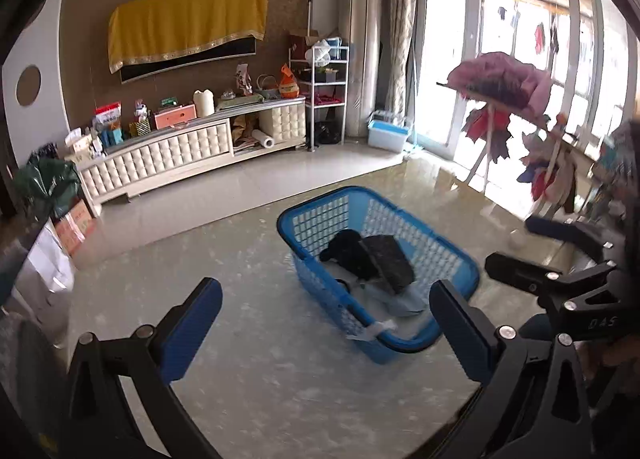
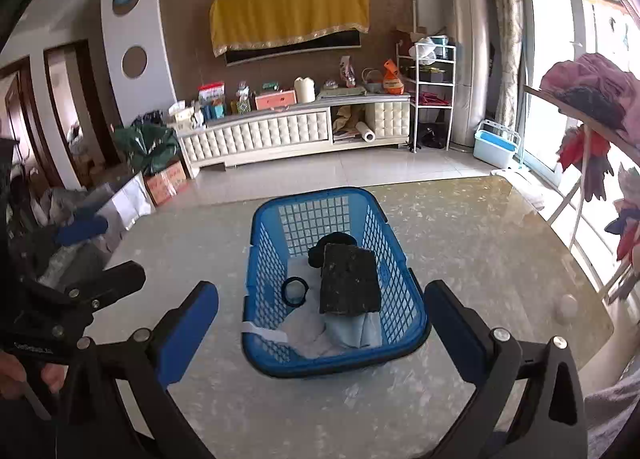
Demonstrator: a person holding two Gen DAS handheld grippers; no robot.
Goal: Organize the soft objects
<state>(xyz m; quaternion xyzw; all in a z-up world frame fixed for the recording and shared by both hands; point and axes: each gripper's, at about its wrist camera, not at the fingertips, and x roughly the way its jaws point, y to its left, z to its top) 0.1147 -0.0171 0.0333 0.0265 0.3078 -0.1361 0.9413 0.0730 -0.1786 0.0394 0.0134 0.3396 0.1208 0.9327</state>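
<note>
A blue plastic basket (image 2: 412, 333) stands on the marble table (image 2: 480, 243). In it lie a dark folded cloth (image 2: 350, 279), a black soft item (image 2: 334, 241), a dark ring-shaped band (image 2: 295, 291) and pale cloths (image 2: 348, 333). My right gripper (image 2: 320, 323) is open and empty, its fingers on either side of the basket's near end, above the table. My left gripper (image 1: 326, 327) is open and empty, to the left of the basket (image 1: 460, 259). The right gripper's body shows in the left wrist view (image 1: 568, 291).
A drying rack with pink and red clothes (image 2: 592, 99) stands at the right by the window. A white TV cabinet (image 2: 288, 131) with clutter lines the far wall. Bags and boxes (image 2: 160, 171) sit on the floor to the left.
</note>
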